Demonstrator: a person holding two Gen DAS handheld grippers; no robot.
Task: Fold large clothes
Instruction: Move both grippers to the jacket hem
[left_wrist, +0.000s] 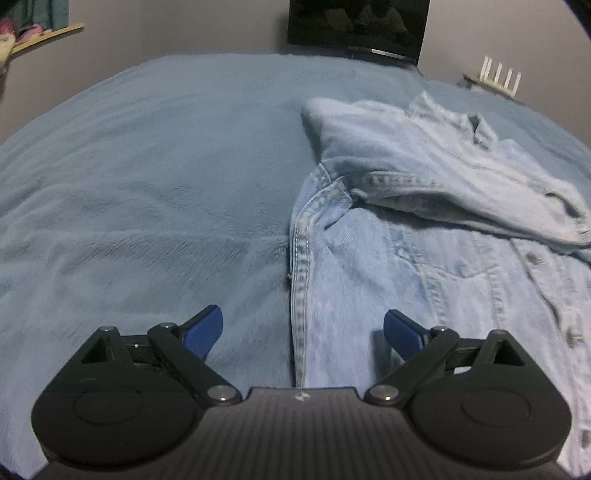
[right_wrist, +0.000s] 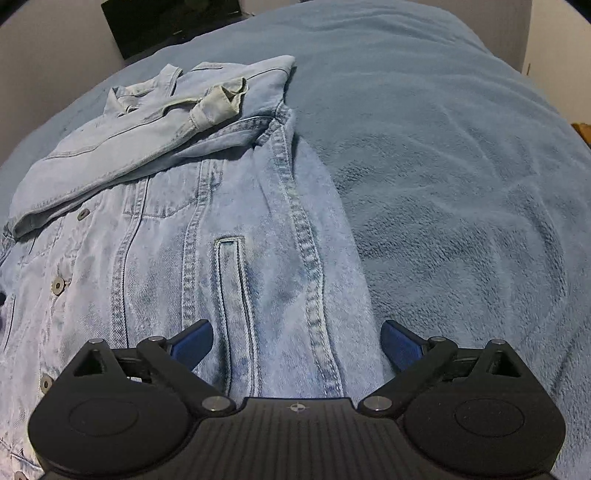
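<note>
A light blue denim jacket (left_wrist: 424, 258) lies front-up on a blue fleece blanket (left_wrist: 147, 184). Its sleeves are folded across the chest, with one cuff (right_wrist: 219, 105) on top near the collar. My left gripper (left_wrist: 303, 332) is open and empty, hovering over the jacket's left side seam near the hem. My right gripper (right_wrist: 297, 341) is open and empty, hovering over the jacket's right side (right_wrist: 258, 258), with a welt pocket and the side seam between its fingers.
The blanket (right_wrist: 461, 184) covers the whole bed around the jacket. A dark screen (left_wrist: 356, 26) stands against the wall at the far edge. A white router (left_wrist: 498, 75) sits on a shelf at the far right. A shelf (left_wrist: 44, 35) with clothes is at the far left.
</note>
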